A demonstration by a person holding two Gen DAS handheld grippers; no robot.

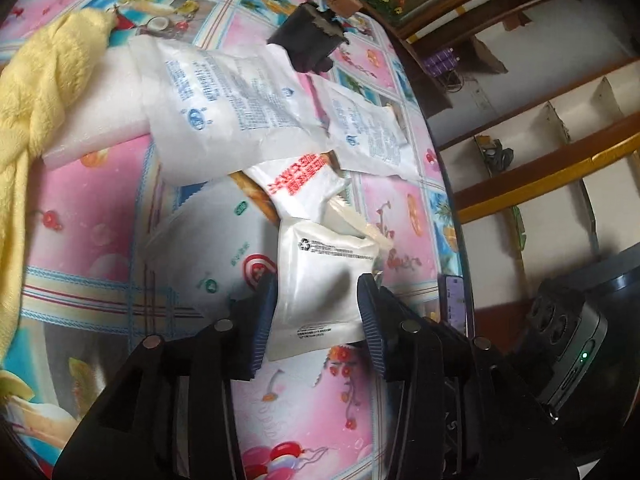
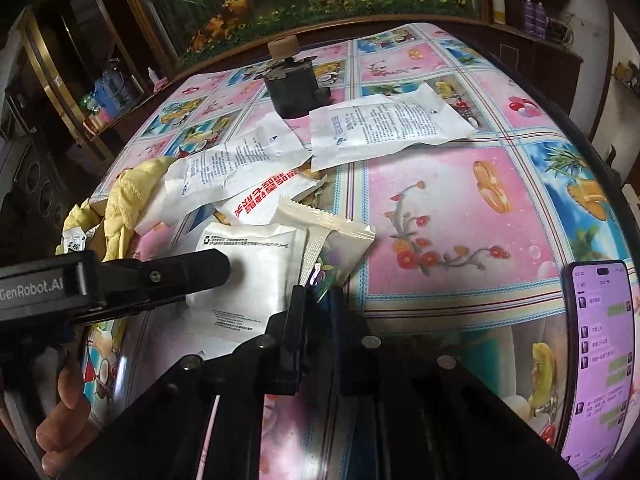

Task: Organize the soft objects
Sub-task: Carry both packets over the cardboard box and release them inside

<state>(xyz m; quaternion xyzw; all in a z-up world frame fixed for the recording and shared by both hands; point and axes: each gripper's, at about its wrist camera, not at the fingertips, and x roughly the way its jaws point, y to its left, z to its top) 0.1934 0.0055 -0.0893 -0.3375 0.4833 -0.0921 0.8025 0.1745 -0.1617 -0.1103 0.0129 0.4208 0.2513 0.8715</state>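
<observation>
Nearest, the left gripper (image 1: 318,312) grasps a plain white plastic pouch (image 1: 324,280) between its blue pads on the floral pink tablecloth (image 1: 400,216). Just right, the right gripper (image 2: 316,300) pinches a cream sachet (image 2: 332,240). Farther off lie printed white packets (image 2: 384,124), a yellow fleece cloth (image 1: 36,92) at left, and a dark box (image 2: 292,92).
</observation>
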